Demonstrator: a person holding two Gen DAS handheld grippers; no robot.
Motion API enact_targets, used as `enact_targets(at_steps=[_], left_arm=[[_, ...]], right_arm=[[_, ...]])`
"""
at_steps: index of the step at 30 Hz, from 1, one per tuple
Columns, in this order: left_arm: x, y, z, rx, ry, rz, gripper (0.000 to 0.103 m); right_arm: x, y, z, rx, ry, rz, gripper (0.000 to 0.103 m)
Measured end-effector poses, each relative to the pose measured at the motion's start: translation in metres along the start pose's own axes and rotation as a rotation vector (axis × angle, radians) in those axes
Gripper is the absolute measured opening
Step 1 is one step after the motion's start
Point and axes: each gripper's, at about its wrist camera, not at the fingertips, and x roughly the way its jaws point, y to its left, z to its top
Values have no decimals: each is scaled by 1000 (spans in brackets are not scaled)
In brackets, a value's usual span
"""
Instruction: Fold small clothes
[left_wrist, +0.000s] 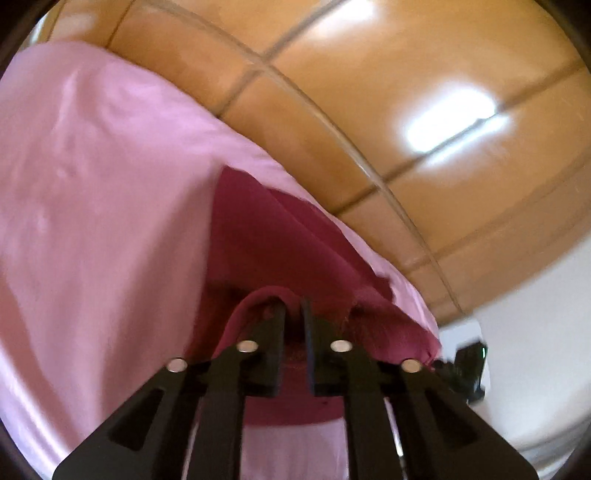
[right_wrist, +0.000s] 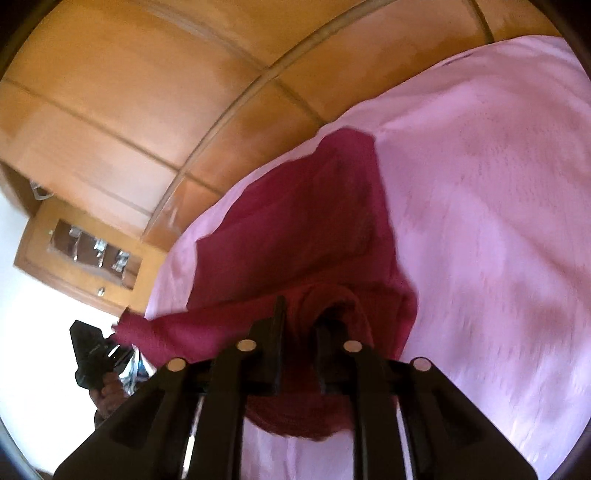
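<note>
A small garment of light pink cloth (left_wrist: 103, 206) with dark magenta trim (left_wrist: 258, 236) hangs lifted in the air between both grippers. My left gripper (left_wrist: 294, 314) is shut on a fold of the magenta edge. My right gripper (right_wrist: 301, 317) is shut on the magenta edge (right_wrist: 295, 229) at the other end; the pink cloth (right_wrist: 480, 221) spreads to its right. Each gripper shows small in the other's view: the right one in the left wrist view (left_wrist: 467, 363), the left one in the right wrist view (right_wrist: 92, 354). The garment's lower part is hidden.
Glossy orange-brown wooden panels (left_wrist: 406, 92) fill the background in both views (right_wrist: 129, 92). A small wooden cabinet with a glass window (right_wrist: 85, 254) shows at the left of the right wrist view. White wall (left_wrist: 535, 332) lies beside it.
</note>
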Motion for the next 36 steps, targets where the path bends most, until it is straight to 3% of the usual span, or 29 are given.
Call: enact_targets(at_steps=[1, 2, 3, 7, 11, 12, 14, 16, 19, 20, 21, 25, 29, 34, 36], left_arm=[[5, 4, 10, -22, -25, 13, 29], [6, 7, 16, -45, -46, 34, 49], [5, 12, 19, -68, -67, 46, 58], [-4, 37, 8, -47, -59, 120, 58], [-1, 60, -34, 10, 15, 162, 58], [0, 62, -45, 29, 29, 168, 58], [6, 63, -67, 55, 67, 153, 58], [15, 59, -79, 87, 87, 165, 49], [24, 51, -80, 122, 79, 211, 29], [22, 49, -79, 132, 87, 223, 19], [23, 44, -80, 149, 93, 240, 17], [2, 29, -91, 278, 95, 277, 14], [-18, 23, -112, 307, 103, 289, 14], [-38, -1, -162, 364, 92, 409, 15], [-44, 0, -174, 378, 65, 499, 18]], right_arm=[[-1, -3, 3, 18, -11, -2, 61], [-4, -5, 6, 33, -31, -13, 82], [-10, -6, 7, 32, -54, -20, 84], [-36, -16, -9, 8, -84, -17, 89], [-41, -20, -47, -62, -31, -61, 89], [-35, -19, -61, -86, -5, -84, 86], [-24, -19, -73, -103, 20, -109, 69], [-8, -19, -79, -104, 38, -131, 42], [11, -16, -79, -122, 54, -174, 21], [10, -12, -79, -133, 52, -184, 20], [6, -9, -80, -153, 45, -191, 17], [-32, -1, -84, -216, 15, -190, 12], [-53, 2, -110, -285, 77, -213, 11], [-58, -21, -151, -228, 161, -242, 11], [-60, -28, -158, -202, 165, -243, 11]])
